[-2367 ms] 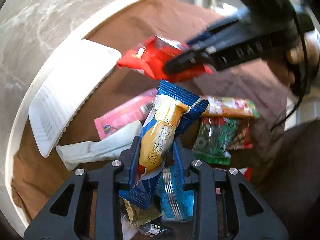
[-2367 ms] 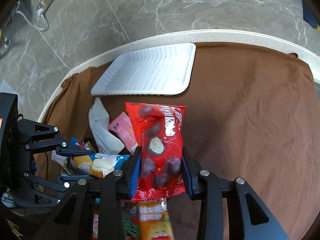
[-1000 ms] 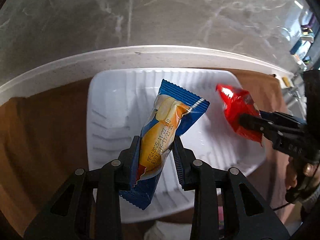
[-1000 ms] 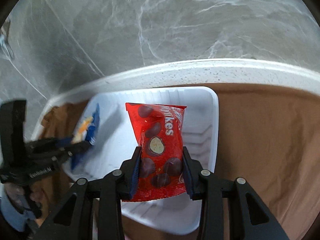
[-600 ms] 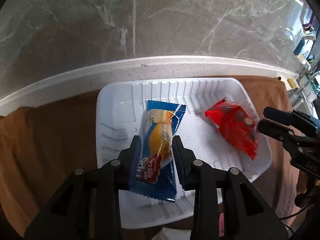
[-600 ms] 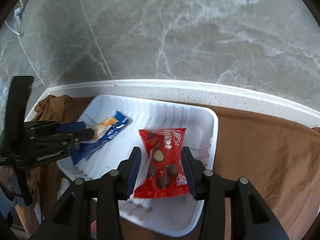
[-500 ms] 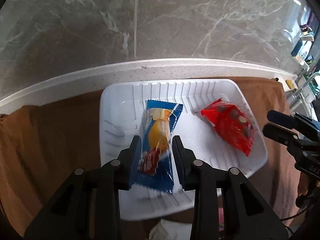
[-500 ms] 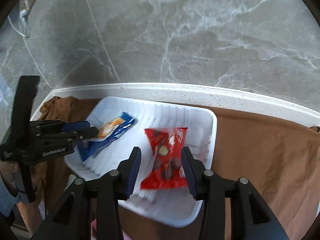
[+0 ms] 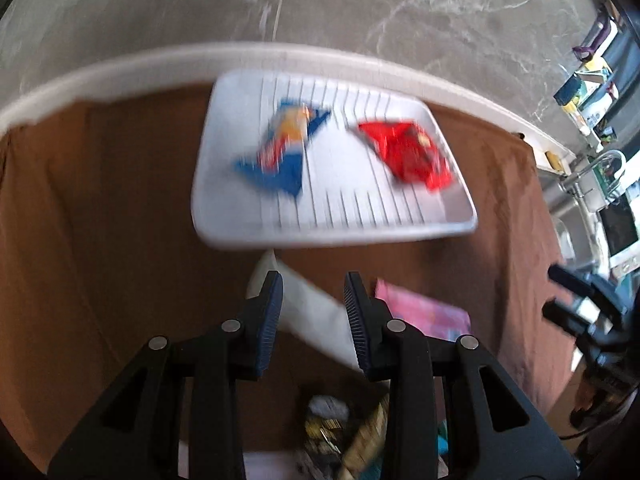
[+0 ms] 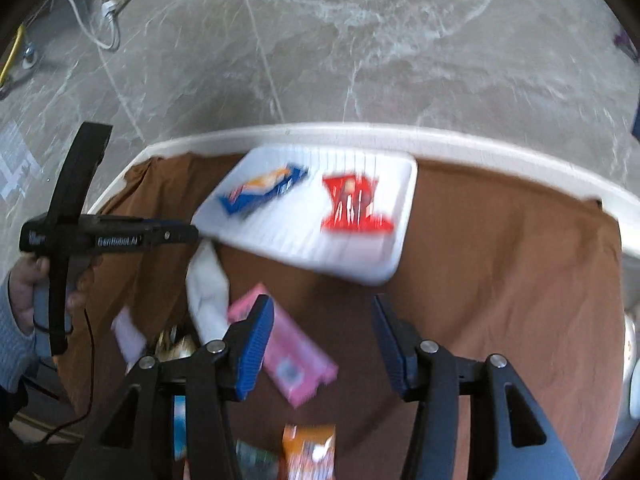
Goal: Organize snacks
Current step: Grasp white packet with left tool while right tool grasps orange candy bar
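Note:
A white ribbed tray (image 9: 340,236) lies on the brown cloth near the table's far edge. In it, a blue and orange snack pack (image 9: 284,152) lies on the left and a red snack pack (image 9: 408,152) on the right. My left gripper (image 9: 313,284) hovers back from the tray, open and empty, over a white packet (image 9: 316,312). The right wrist view shows the same tray (image 10: 280,236), blue pack (image 10: 264,190) and red pack (image 10: 354,208). There my right gripper (image 10: 322,308) has its jaws opening with nothing between them. The picture is blurred by motion.
Loose snacks lie near me: a pink packet (image 10: 292,352), a white packet (image 10: 208,288) and an orange one (image 10: 308,452). The table's white rim (image 10: 480,148) borders a marble floor. A hand (image 10: 28,292) holds the left gripper (image 10: 176,234) by the tray's left corner.
Both snack packs were let go and now lie in the tray. Both grippers have pulled back and up from the tray, and the right jaws have widened.

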### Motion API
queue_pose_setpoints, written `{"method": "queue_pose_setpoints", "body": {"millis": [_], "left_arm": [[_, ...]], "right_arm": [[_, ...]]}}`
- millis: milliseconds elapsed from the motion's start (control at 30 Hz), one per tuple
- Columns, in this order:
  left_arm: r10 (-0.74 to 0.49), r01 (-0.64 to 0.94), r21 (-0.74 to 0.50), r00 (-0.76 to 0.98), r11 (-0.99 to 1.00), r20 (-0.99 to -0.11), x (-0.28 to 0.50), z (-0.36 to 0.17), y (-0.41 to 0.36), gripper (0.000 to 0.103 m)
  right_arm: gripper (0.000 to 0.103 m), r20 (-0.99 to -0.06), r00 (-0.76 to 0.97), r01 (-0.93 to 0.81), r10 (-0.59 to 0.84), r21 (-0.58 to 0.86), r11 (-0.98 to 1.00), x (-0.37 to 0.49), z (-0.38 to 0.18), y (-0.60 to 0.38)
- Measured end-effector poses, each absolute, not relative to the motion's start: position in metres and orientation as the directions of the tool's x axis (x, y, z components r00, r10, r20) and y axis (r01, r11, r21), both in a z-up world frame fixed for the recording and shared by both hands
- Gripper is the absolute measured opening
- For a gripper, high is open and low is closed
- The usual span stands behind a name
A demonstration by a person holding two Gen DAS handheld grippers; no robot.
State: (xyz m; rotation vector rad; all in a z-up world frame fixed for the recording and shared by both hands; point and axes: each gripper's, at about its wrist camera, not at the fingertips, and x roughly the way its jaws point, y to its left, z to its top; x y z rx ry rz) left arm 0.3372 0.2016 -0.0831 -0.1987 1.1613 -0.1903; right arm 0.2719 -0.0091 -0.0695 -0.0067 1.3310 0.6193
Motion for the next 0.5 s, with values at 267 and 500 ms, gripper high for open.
{"method": "queue_pose_setpoints", "body": {"millis": [267, 500], "left_arm": [[-0.304, -0.048, -0.334, 0.312, 0.941, -0.900, 0.305, -0.115, 0.196, 0.030], [-0.348, -0.137, -0.402, 0.304, 0.905, -0.887, 0.307, -0.123, 0.202, 0.030]], "right_arm": [[0.054, -0.940, -0.009, -0.424, 0.342, 0.313, 0.850, 0.208, -0.091, -0.027], [0.054, -0.949, -0.050, -0.419, 0.310, 0.302, 0.856, 0.188, -0.105, -0.033]]}}
